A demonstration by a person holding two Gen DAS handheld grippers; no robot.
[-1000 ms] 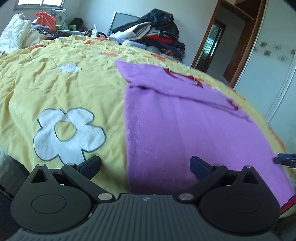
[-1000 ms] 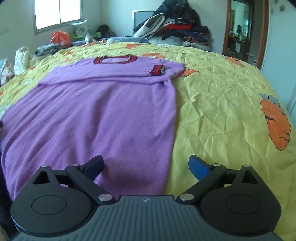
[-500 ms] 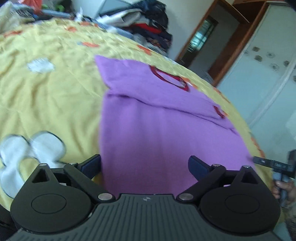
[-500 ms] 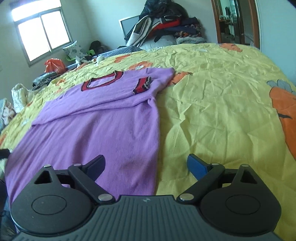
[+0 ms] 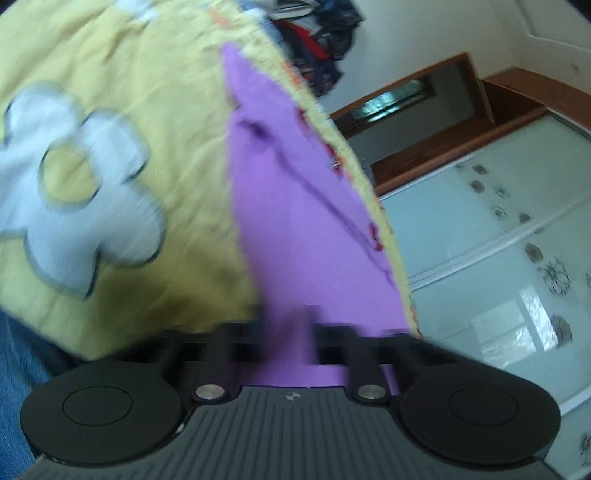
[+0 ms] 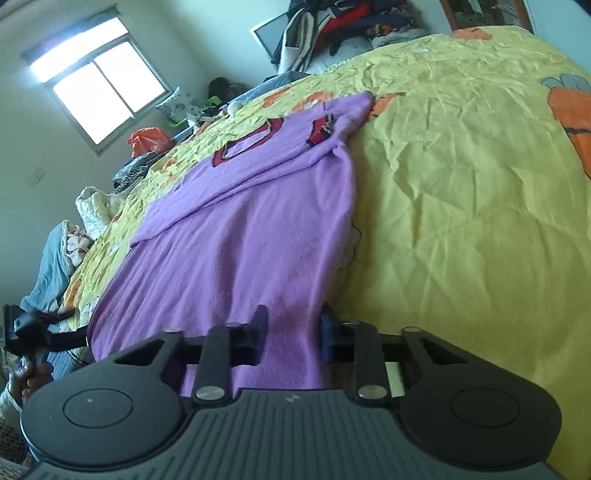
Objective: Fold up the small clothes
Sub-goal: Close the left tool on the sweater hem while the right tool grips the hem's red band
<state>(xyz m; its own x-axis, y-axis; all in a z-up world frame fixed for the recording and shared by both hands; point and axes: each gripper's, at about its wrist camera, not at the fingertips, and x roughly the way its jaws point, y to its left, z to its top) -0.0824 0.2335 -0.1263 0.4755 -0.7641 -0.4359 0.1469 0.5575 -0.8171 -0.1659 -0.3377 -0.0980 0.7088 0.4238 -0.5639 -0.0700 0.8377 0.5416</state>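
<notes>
With both grippers clamped on the hem of the purple sweater [image 6: 258, 221], which lies flat on the yellow bed [image 6: 461, 184], the fold looks about to begin: the left gripper [image 5: 286, 328] and right gripper [image 6: 291, 332] should lift together and carry the hem toward the collar; piled clothes [image 6: 332, 22] sit well clear

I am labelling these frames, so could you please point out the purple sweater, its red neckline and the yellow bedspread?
purple sweater [image 6: 251, 236]: right wrist view, middle of the body.
red neckline [image 6: 249, 142]: right wrist view, near band of the collar.
yellow bedspread [image 6: 461, 206]: right wrist view, bare wrinkled cloth.
</notes>
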